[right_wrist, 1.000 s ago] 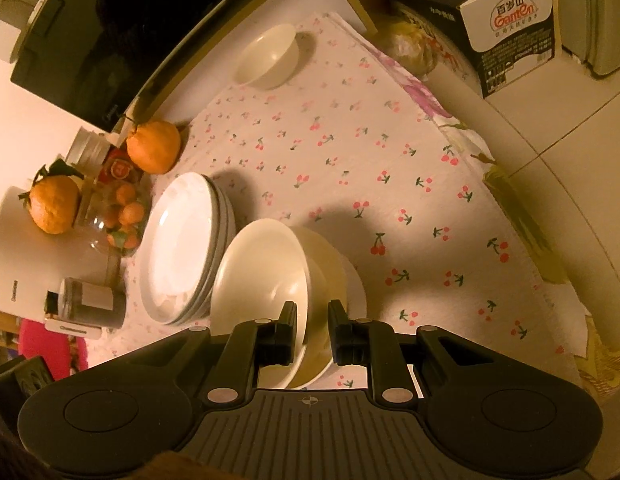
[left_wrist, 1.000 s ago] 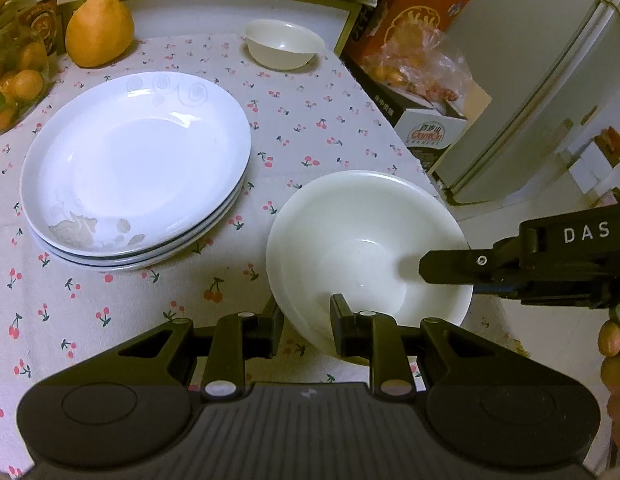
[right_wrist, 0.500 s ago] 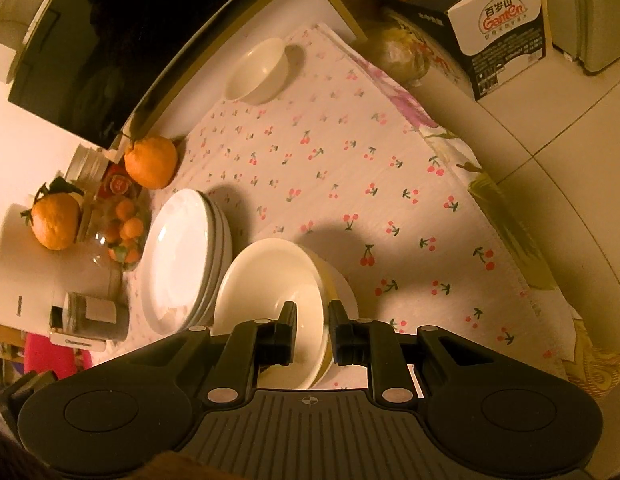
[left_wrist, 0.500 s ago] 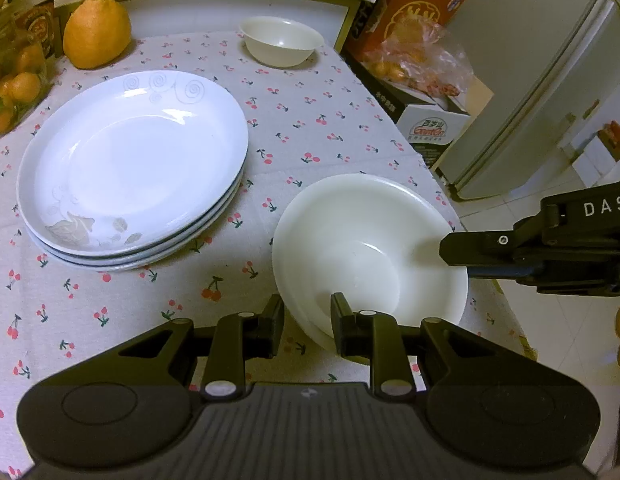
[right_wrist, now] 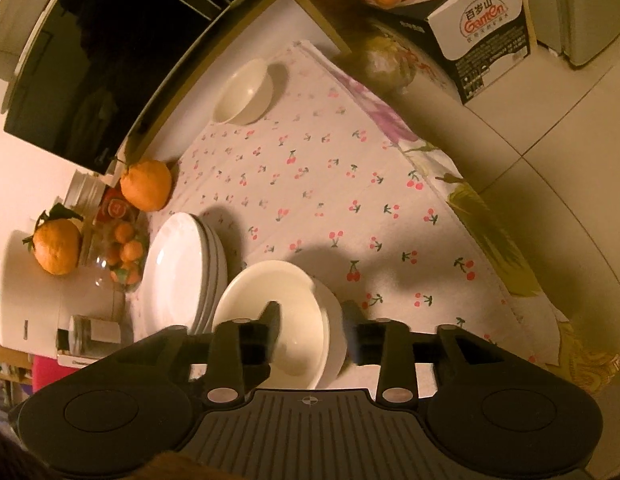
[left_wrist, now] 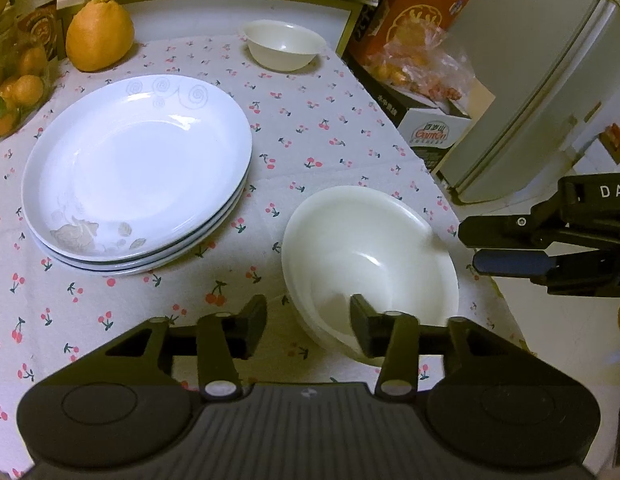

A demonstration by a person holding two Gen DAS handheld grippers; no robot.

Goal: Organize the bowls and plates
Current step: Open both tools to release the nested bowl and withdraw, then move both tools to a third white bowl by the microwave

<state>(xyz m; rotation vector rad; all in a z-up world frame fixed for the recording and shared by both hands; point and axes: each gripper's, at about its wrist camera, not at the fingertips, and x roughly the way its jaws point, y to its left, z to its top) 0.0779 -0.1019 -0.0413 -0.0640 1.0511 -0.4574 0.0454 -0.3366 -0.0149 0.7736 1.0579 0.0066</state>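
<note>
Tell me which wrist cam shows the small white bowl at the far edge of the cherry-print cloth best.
Left wrist: the small white bowl sits upright with rim, inside and outer wall sharp and evenly lit. The right wrist view shows the same bowl unobstructed too, but smaller, slanted by the camera's tilt, in a dim yellow cast and slightly blurred.

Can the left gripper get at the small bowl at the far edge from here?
Probably yes: the left gripper is open, and only bare tablecloth lies between the plate stack and the small bowl.
</note>
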